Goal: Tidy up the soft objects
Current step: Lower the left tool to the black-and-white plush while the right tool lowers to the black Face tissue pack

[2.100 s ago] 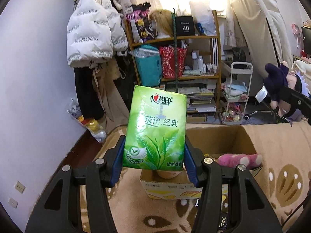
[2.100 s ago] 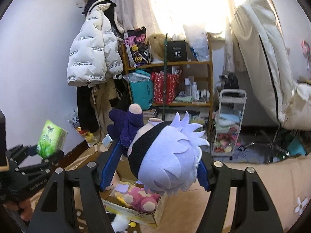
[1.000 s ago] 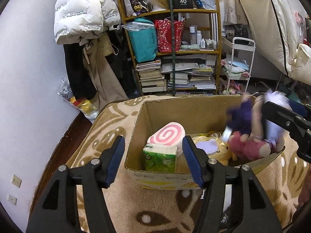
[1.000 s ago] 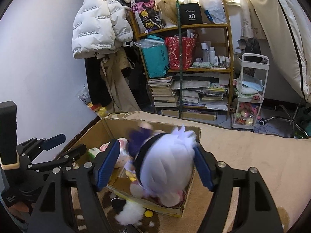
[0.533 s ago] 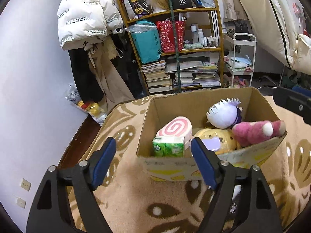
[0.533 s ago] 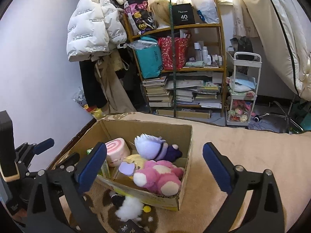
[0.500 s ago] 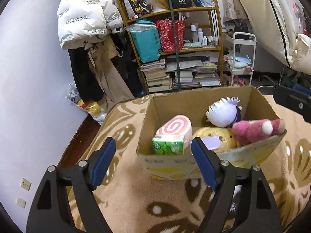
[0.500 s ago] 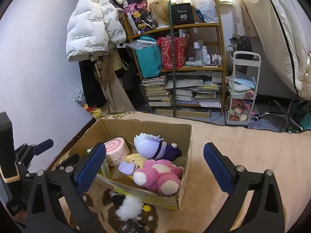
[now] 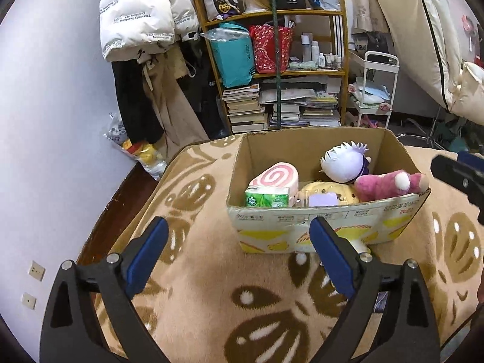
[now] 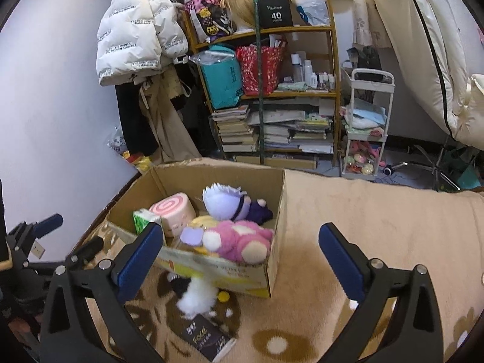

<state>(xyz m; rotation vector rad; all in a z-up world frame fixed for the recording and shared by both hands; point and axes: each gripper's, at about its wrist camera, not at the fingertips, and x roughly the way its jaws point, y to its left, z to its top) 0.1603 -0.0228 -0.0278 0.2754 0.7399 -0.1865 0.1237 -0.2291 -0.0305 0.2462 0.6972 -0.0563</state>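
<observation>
Left gripper (image 9: 236, 251) and right gripper (image 10: 239, 254): jaws wide, nothing held. Cardboard box (image 9: 326, 224) on the blanket (image 9: 211, 287) contains green tissue pack (image 9: 266, 198), pink swirl cushion (image 9: 276, 178), white-haired plush (image 9: 345, 161), pink plush (image 9: 387, 183) — a yellow item, possibly a plush, beneath.
</observation>
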